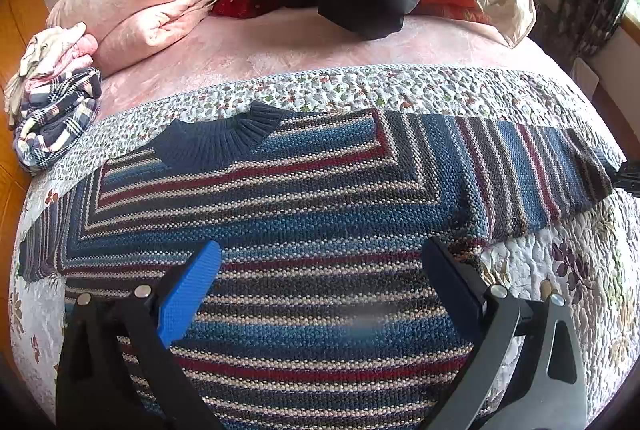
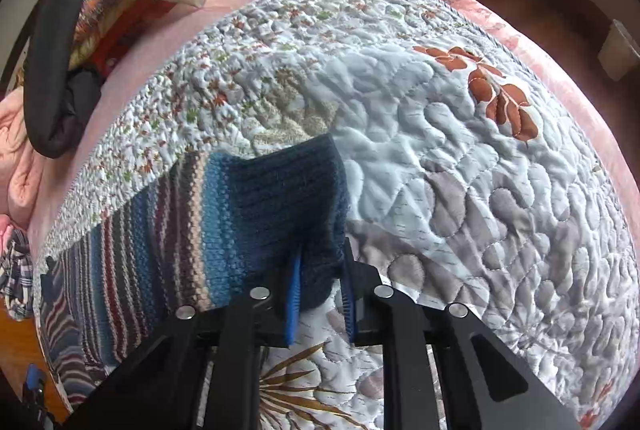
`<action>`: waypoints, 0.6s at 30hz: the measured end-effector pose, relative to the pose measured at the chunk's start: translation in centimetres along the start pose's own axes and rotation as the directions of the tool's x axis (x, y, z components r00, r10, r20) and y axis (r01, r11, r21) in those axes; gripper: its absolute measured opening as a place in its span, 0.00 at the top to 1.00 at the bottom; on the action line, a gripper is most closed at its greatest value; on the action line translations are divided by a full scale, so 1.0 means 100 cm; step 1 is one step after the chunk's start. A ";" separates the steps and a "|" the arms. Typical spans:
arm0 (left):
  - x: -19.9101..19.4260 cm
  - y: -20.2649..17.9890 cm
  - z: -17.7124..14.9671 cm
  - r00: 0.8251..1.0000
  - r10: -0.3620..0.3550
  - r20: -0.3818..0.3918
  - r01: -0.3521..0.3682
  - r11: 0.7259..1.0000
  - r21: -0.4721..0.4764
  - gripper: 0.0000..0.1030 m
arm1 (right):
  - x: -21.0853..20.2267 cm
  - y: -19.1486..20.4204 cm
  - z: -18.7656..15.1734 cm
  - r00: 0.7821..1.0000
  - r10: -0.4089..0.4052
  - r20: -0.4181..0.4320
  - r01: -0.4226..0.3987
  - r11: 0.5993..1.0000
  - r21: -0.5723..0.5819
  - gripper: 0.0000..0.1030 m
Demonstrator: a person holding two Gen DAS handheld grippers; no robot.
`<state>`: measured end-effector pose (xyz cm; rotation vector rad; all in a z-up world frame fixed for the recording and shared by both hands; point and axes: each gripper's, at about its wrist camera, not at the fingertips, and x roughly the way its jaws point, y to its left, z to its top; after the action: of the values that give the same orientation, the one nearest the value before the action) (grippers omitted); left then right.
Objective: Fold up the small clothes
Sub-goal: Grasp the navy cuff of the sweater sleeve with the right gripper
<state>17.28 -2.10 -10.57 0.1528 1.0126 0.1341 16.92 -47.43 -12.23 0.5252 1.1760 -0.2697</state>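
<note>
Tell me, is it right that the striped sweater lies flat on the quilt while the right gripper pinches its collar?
Not the collar. The right wrist view shows the right gripper pinching the sweater's cuff; the rest holds.

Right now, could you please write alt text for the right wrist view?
The right gripper is shut on the navy ribbed cuff of a striped knit sweater's sleeve, spread across a floral quilt on a bed.

The sweater [image 1: 280, 190] lies on the quilt [image 1: 400, 86], clothes pile [image 1: 56, 110] apparently behind-left.
</note>
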 end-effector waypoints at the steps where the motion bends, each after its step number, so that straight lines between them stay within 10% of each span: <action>1: -0.002 0.002 0.000 1.000 0.002 0.004 -0.002 1.000 0.001 0.03 | -0.007 0.000 0.002 0.999 -0.034 0.029 0.034 0.999 -0.006 0.84; 18: -0.014 0.092 -0.022 0.999 0.012 -0.051 -0.015 0.998 -0.058 0.03 | -0.035 0.029 -0.006 0.987 -0.114 0.114 0.115 0.993 -0.004 0.85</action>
<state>14.28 6.80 -8.77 0.1035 1.0573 0.1806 16.49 -44.90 -8.44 0.4278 1.0974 -0.3872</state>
